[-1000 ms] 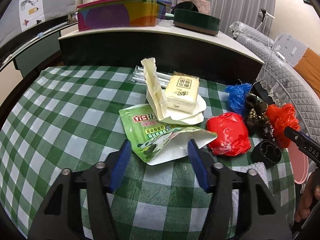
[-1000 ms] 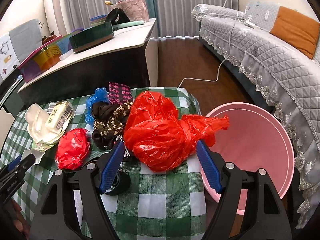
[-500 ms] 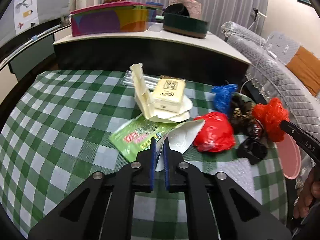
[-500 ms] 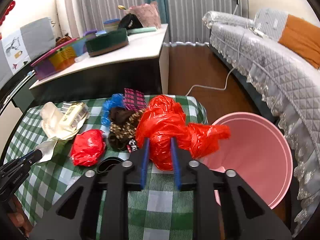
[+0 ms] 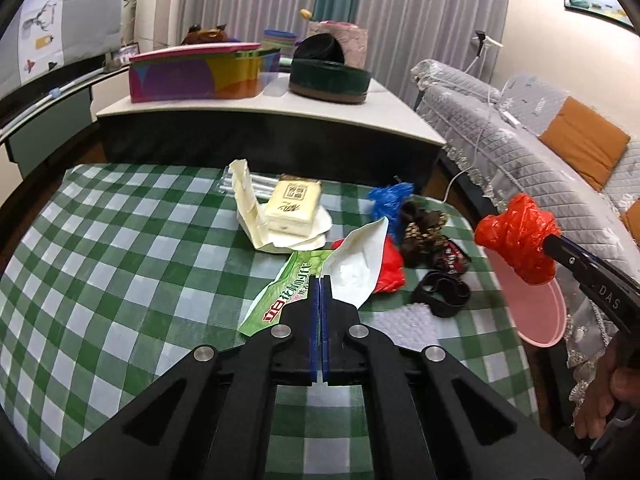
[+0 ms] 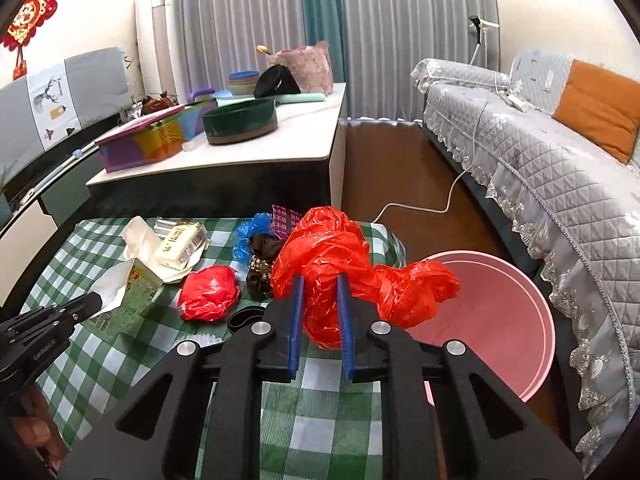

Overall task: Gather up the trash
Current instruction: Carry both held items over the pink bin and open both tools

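- left gripper (image 5: 320,278): jaws pinched on the green-and-white wrapper (image 5: 320,276), its edge lifted off the checked tabletop (image 5: 120,280);
- right gripper (image 6: 320,280): jaws clamped on the red plastic bag (image 6: 340,256), held up beside the pink bin (image 6: 500,312)

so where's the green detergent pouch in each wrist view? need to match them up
Left wrist: green detergent pouch at lower centre, its white torn end pinched in the left claw.
Right wrist: same pouch at left, its end held by the left claw coming in from the lower-left edge.
Shared landmark: pink bin, at right edge in the left view, lower right in the right view.
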Action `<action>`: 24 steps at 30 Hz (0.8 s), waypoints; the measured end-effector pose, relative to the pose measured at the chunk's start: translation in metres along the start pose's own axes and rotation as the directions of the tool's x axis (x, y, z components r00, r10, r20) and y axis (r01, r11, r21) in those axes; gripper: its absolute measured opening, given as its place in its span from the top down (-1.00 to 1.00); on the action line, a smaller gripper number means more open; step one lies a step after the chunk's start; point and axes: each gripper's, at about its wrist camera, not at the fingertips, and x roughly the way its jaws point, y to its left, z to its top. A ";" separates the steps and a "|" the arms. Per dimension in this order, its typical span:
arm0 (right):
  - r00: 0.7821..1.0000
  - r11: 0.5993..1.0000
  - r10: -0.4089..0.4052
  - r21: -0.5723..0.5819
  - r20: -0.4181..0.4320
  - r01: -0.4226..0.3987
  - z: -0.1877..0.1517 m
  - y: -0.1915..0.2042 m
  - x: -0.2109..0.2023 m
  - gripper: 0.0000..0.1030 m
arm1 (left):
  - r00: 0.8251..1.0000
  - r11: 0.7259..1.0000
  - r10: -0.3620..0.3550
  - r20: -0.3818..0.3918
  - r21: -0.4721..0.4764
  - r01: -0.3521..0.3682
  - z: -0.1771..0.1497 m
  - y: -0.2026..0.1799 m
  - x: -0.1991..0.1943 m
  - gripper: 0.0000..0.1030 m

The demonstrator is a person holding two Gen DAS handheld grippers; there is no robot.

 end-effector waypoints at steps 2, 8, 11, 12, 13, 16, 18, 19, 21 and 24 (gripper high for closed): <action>1.000 1.000 0.000 0.001 0.011 0.000 0.000 -0.001 -0.007 0.69 | 1.000 1.000 -0.010 0.014 0.007 0.010 0.001 -0.004 -0.006 0.99; 0.999 1.000 -0.003 0.010 0.047 0.003 0.003 -0.006 -0.024 0.69 | 0.998 0.999 -0.035 0.048 0.034 0.033 0.007 -0.015 -0.021 0.99; 0.998 1.000 -0.009 0.017 0.057 0.008 0.001 -0.011 -0.032 0.69 | 0.998 0.998 -0.043 0.054 0.047 0.041 0.007 -0.022 -0.024 0.99; 0.998 1.000 -0.011 0.019 0.060 0.010 0.001 -0.013 -0.034 0.69 | 0.997 0.998 -0.046 0.054 0.050 0.043 0.006 -0.024 -0.025 0.99; 0.998 1.000 -0.014 0.021 0.061 0.013 0.001 -0.014 -0.036 0.69 | 0.997 0.997 -0.049 0.053 0.056 0.046 0.006 -0.027 -0.025 0.99; 0.997 0.999 -0.025 0.034 0.071 0.023 0.001 -0.022 -0.045 0.70 | 0.997 0.996 -0.059 0.054 0.066 0.056 0.006 -0.034 -0.027 0.99; 0.996 0.999 -0.034 0.041 0.078 0.030 0.001 -0.026 -0.051 0.72 | 0.996 0.995 -0.069 0.057 0.073 0.064 0.006 -0.040 -0.028 0.99; 0.996 0.998 -0.041 0.044 0.083 0.037 0.001 -0.029 -0.055 0.74 | 0.996 0.994 -0.075 0.057 0.079 0.070 0.006 -0.044 -0.029 0.99; 0.994 0.998 -0.055 0.048 0.092 0.051 0.001 -0.034 -0.060 0.83 | 0.994 0.993 -0.087 0.061 0.089 0.081 0.006 -0.051 -0.030 0.99; 0.993 0.996 -0.073 0.060 0.097 0.067 -0.001 -0.045 -0.067 0.89 | 0.991 0.989 -0.110 0.071 0.112 0.101 0.006 -0.064 -0.033 0.99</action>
